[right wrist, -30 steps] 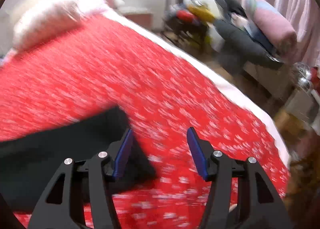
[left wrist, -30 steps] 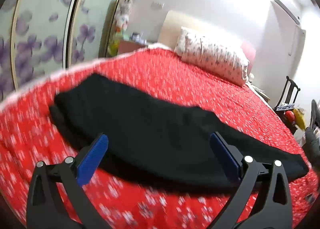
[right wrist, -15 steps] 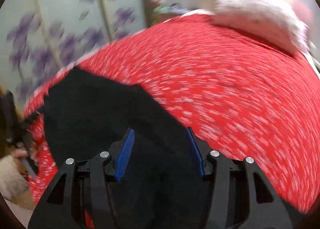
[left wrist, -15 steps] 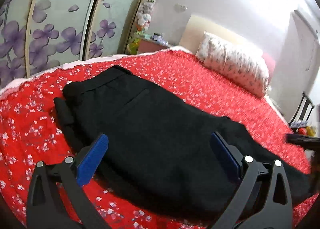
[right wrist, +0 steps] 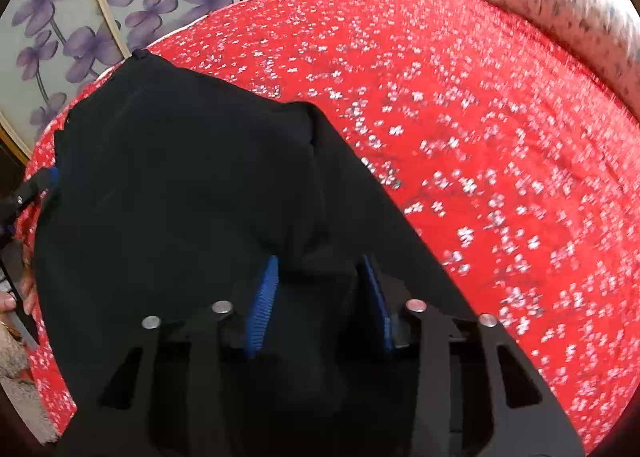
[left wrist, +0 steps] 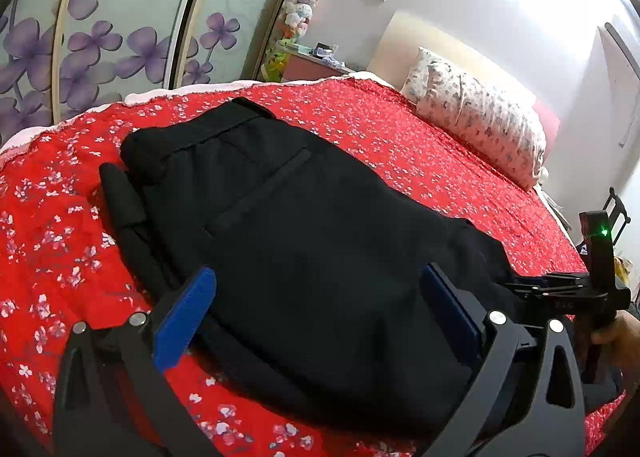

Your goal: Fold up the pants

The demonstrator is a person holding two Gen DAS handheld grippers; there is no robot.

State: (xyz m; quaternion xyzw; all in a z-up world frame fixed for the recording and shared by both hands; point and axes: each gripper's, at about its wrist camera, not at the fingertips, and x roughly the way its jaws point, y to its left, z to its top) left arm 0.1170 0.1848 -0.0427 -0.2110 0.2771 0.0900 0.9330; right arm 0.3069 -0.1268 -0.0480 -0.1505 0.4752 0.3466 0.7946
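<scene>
Pants point(left wrist: 304, 257), black, lie across the red floral bedspread point(left wrist: 420, 161), filling the centre of the left wrist view, waistband toward the upper left and legs running off to the lower right. The left gripper point(left wrist: 316, 313) hovers low over the near edge, blue pads spread wide with nothing pinched. In the right wrist view the right gripper point(right wrist: 320, 293) has just been closing, and a hump of black cloth sits between its pads; whether they already press it I cannot tell. To fold well, I would judge it best to bite through every layer of the leg end before lifting, then carry it level toward the waistband while the left gripper pins the near edge flat.
</scene>
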